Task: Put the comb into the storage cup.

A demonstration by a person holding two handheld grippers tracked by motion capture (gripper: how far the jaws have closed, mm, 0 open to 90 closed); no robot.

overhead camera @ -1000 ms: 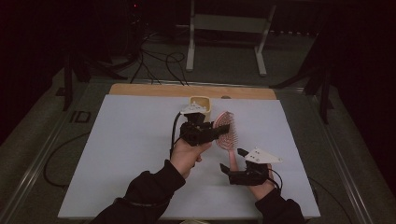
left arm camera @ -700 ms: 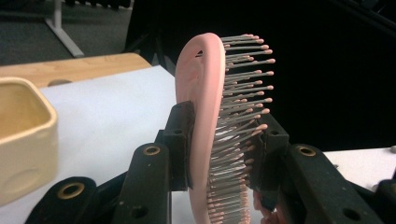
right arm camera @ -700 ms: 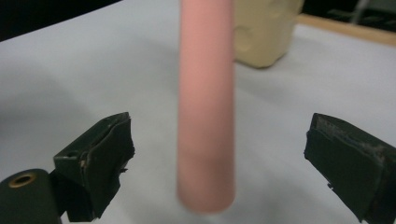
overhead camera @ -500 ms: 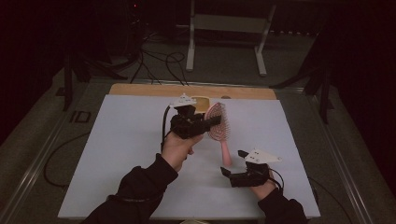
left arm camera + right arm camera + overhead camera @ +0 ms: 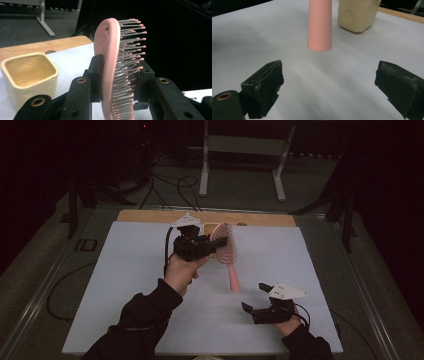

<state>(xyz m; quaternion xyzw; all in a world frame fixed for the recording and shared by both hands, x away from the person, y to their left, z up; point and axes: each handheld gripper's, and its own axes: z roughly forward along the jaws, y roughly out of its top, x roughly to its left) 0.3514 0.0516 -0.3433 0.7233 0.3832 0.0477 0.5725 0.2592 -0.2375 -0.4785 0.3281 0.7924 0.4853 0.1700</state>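
A pink hairbrush [image 5: 224, 245] hangs above the white table top, handle [image 5: 233, 279] pointing down toward me. My left gripper [image 5: 212, 245] is shut on its head. In the left gripper view one pad [image 5: 96, 75] presses the pink back and the other pad sits in the bristles [image 5: 127, 57]. A cream square cup [image 5: 30, 75] stands on the table just behind the brush. My right gripper [image 5: 255, 297] rests low at the near right, open and empty. In the right gripper view its jaws stand wide apart, with the brush handle [image 5: 319, 25] and the cup [image 5: 358, 15] ahead.
A white sheet [image 5: 125, 285] covers the table, with a wooden strip [image 5: 150, 216] along the far edge. Beyond it, a metal stand [image 5: 245, 145] and cables [image 5: 170, 185] sit on the dark floor. A cable trails off the table's left side.
My left hand has carried the brush away from me and a little to the left, lifting it slightly. The right hand has stayed in place.
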